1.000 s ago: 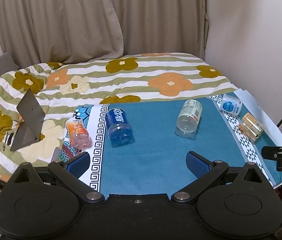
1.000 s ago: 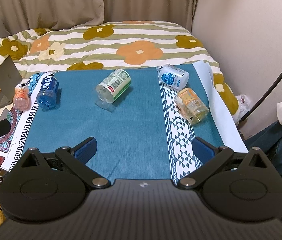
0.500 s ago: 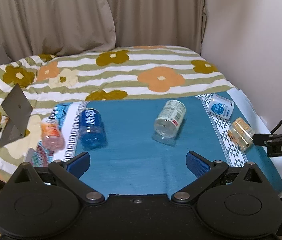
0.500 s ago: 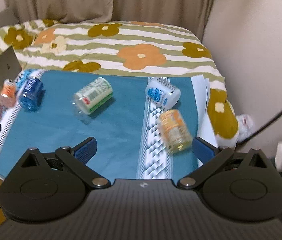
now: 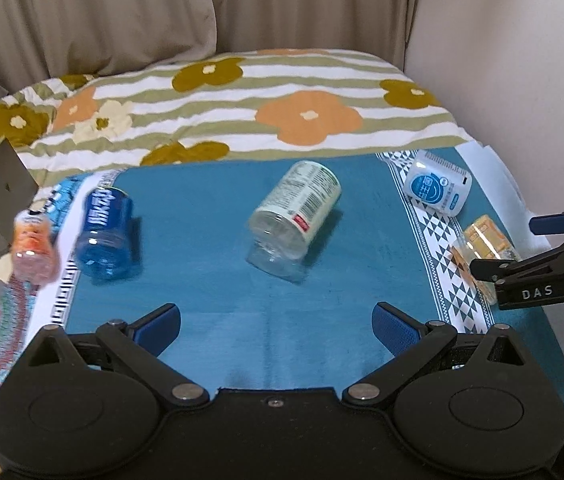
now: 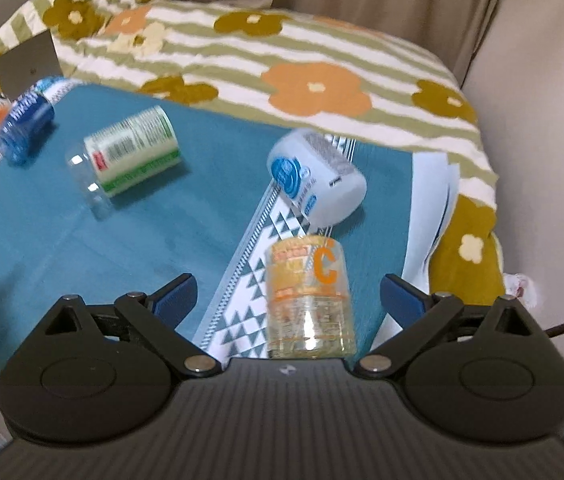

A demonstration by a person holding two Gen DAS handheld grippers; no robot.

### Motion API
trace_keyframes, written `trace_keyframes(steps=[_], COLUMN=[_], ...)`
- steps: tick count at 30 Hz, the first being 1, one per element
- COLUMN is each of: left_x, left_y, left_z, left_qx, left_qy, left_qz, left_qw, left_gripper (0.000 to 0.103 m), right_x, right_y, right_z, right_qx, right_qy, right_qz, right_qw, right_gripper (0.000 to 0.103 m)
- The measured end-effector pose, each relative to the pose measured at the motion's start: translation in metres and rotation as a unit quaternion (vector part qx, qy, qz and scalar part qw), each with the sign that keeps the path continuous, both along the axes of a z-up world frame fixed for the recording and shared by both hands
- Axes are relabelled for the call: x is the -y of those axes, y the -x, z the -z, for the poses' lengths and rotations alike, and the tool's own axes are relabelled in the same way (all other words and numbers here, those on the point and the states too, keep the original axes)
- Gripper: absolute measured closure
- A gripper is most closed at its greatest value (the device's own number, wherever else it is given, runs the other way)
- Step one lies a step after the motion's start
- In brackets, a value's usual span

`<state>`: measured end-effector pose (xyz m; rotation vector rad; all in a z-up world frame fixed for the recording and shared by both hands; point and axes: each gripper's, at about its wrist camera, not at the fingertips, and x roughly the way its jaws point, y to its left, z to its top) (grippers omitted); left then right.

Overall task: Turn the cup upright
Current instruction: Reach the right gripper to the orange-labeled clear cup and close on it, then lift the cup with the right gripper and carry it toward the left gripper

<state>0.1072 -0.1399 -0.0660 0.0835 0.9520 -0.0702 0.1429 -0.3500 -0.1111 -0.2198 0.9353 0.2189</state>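
Orange-labelled cup (image 6: 308,300), on its side on the table (image 6: 82,232): now between the wide-open right tool (image 6: 288,292), newly moved in; grasp likely next. Left tool (image 5: 276,322) wide open, idle.

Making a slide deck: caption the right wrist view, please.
Open right gripper straddles a yellow cup lying on its side on the blue cloth.
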Motion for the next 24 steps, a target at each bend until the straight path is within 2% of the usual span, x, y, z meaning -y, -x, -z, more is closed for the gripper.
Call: trace_keyframes(steps=[7, 12, 16, 24], left_x=[0.016, 0.021, 0.022, 0.008], left_y=[-0.015, -0.021, -0.022, -0.012], left_z=[0.019, 0.025, 0.026, 0.013], left_qx=[-0.025, -0.034, -0.035, -0.021], left_qy=[0.000, 0.001, 0.001, 0.008], left_qz=[0.002, 0.005, 0.008, 0.006], left_qw=[0.9997, 0.9994, 0.9993, 0.9997], left_gripper=[0.000, 0.000, 0.000, 0.000], right_x=[0.012, 0.016, 0.019, 0.013], right_y=[-0.023, -0.028, -0.030, -0.022], right_z=[0.026, 0.036, 0.041, 0.027], right_qx=[-0.044, -0.064, -0.073, -0.066], right_qy=[-0.006, -0.009, -0.012, -0.026], right_qz=[-0.018, -0.020, -0.019, -0.007], right_qw=[0.999, 0.998, 0.997, 0.997], right_gripper=[0.002, 0.012, 0.028, 0.029])
